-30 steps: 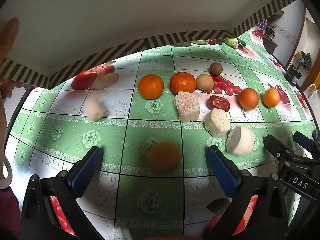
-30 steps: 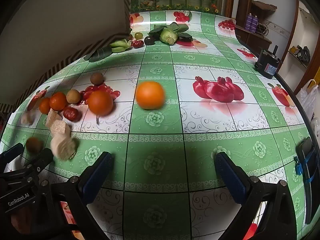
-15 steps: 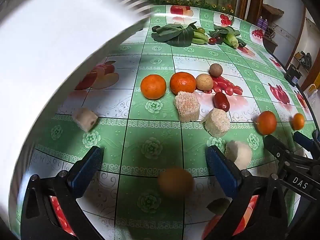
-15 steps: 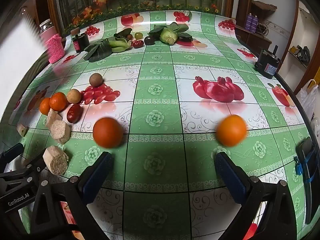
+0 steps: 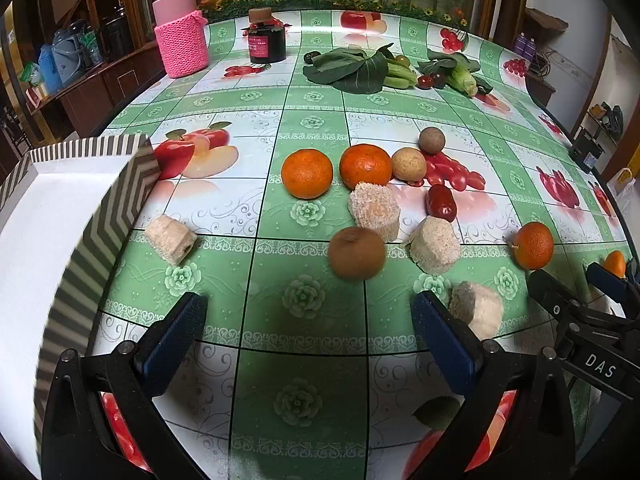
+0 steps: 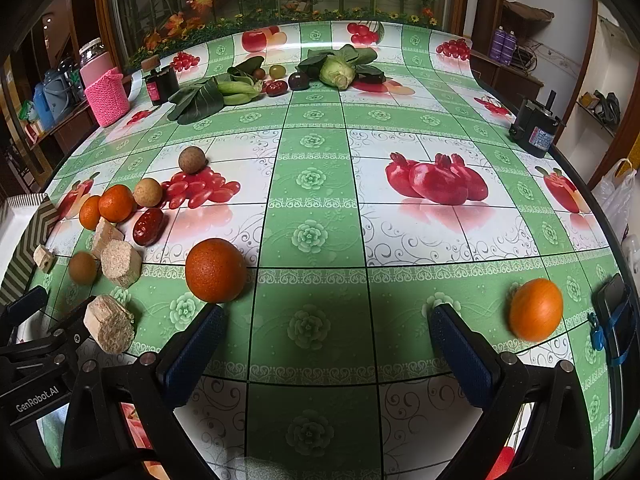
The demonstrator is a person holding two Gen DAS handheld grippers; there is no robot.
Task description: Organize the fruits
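Fruit lies scattered on the green patterned tablecloth (image 5: 304,240). Two oranges (image 5: 306,174) (image 5: 365,166) sit side by side with two brown round fruits (image 5: 408,164) and a red date (image 5: 441,202) beside them. Several beige chunks (image 5: 374,207) lie around them. A blurred brown fruit (image 5: 356,253) is just ahead of my open, empty left gripper (image 5: 306,332). In the right wrist view an orange (image 6: 215,270) rests by the left fingertip of my open, empty right gripper (image 6: 326,344). A blurred orange (image 6: 536,309) lies to its right.
A white box with a striped rim (image 5: 80,240) stands tilted at the left. Leafy greens (image 5: 352,70), a pink-sleeved bottle (image 5: 180,36) and a dark jar (image 5: 266,38) sit at the back. A black device (image 6: 534,126) and a phone (image 6: 616,312) lie along the right edge.
The striped box swept off from overhead to the left. Two oranges rolled nearer my right gripper, one carrying on to the right. The brown fruit kept moving in front of my left gripper.
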